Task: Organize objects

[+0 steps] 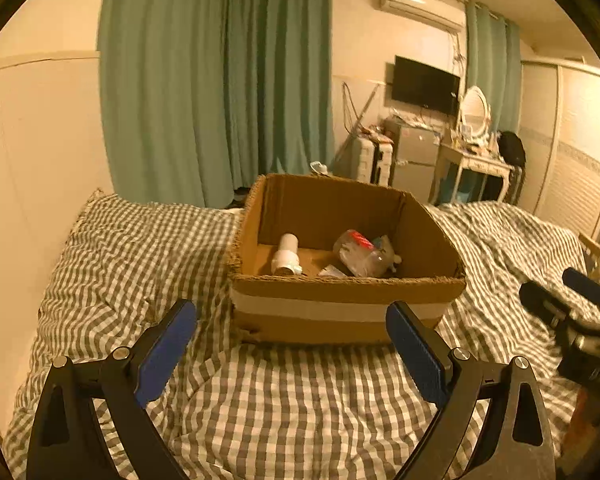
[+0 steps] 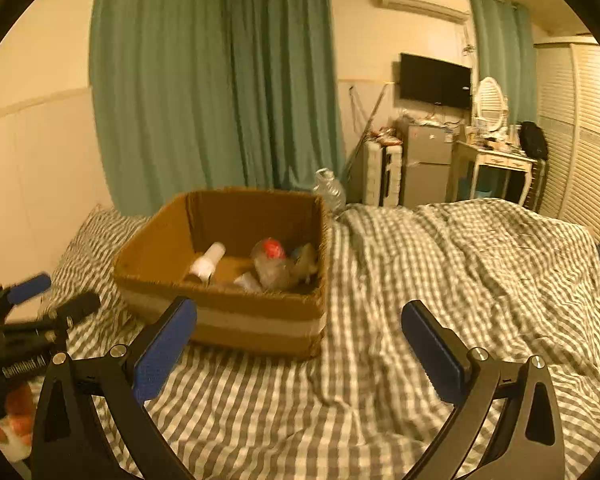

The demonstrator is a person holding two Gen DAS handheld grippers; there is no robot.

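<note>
We see the cardboard box (image 1: 340, 288) at the centre of the left wrist frame, resting on the bed's checked blanket (image 1: 280, 400). Inside it lie a white bottle (image 1: 286, 254) at left and a crumpled clear bottle with a red label (image 1: 360, 252) at right. Our left gripper (image 1: 292, 344) stands wide and empty in the lower frame. Our right gripper (image 2: 300, 344) is likewise spread wide, holding nothing. A clear bottle (image 2: 329, 190) shows behind the box's far right corner.
</note>
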